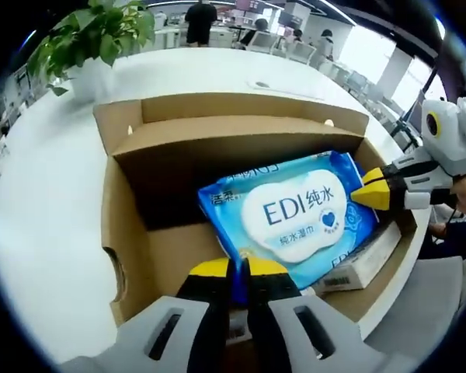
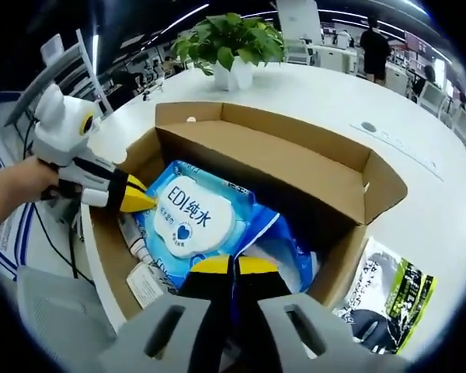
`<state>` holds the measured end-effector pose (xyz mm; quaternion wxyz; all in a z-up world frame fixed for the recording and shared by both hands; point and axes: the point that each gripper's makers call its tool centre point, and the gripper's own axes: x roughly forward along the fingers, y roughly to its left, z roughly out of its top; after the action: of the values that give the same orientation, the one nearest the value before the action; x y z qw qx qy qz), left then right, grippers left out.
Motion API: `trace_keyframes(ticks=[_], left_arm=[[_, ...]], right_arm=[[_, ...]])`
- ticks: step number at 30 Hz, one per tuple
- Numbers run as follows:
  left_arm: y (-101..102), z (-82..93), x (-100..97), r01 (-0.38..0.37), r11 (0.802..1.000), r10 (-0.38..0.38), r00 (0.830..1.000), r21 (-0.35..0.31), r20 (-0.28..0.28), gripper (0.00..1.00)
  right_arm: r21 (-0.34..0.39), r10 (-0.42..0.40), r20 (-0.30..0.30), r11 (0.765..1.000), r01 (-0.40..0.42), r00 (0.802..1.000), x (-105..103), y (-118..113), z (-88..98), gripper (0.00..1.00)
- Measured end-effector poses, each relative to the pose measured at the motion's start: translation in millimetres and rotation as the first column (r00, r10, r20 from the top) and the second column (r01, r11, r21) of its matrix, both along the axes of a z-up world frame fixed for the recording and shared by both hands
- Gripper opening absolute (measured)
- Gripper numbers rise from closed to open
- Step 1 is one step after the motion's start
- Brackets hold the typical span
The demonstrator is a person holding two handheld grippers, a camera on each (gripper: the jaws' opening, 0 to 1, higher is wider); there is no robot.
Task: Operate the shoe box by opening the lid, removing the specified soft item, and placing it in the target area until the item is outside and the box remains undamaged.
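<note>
Open shoe box [image 1: 128, 225], lid back, holding the wet-wipes pack [image 1: 291, 214]; left gripper [image 1: 237, 272] and right gripper [image 2: 233, 268] each pinch a pack edge inside the box, apparently to lift it out.

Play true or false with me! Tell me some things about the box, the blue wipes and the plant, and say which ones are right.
1. The cardboard box is open. True.
2. The wipes pack lies outside the box on the table. False: it is inside the box.
3. A potted plant stands on the white table behind the box. True.
4. The left gripper and right gripper both have their jaws wide apart. False: both are shut on the wipes pack's edges.
5. The wipes pack is red. False: blue and white.
</note>
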<state>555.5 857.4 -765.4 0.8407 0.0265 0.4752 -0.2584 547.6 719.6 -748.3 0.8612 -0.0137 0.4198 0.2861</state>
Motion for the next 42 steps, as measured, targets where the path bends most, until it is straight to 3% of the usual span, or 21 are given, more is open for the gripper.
trace_keyframes(ticks=[22,42], left_arm=[[2.1,28.9,-1.7,-0.022,0.999,0.024,0.997,-0.024,0.075,0.00],[-11.4,75.5,-13.8,-0.039,0.996,0.050,0.988,-0.075,0.148,0.00]], right_arm=[[0.039,-0.025,0.049,0.999,0.023,0.998,-1.2,-0.4,20.4,0.00],[0.105,-0.062,0.103,0.993,0.051,0.993,-4.7,-10.8,56.1,0.00]])
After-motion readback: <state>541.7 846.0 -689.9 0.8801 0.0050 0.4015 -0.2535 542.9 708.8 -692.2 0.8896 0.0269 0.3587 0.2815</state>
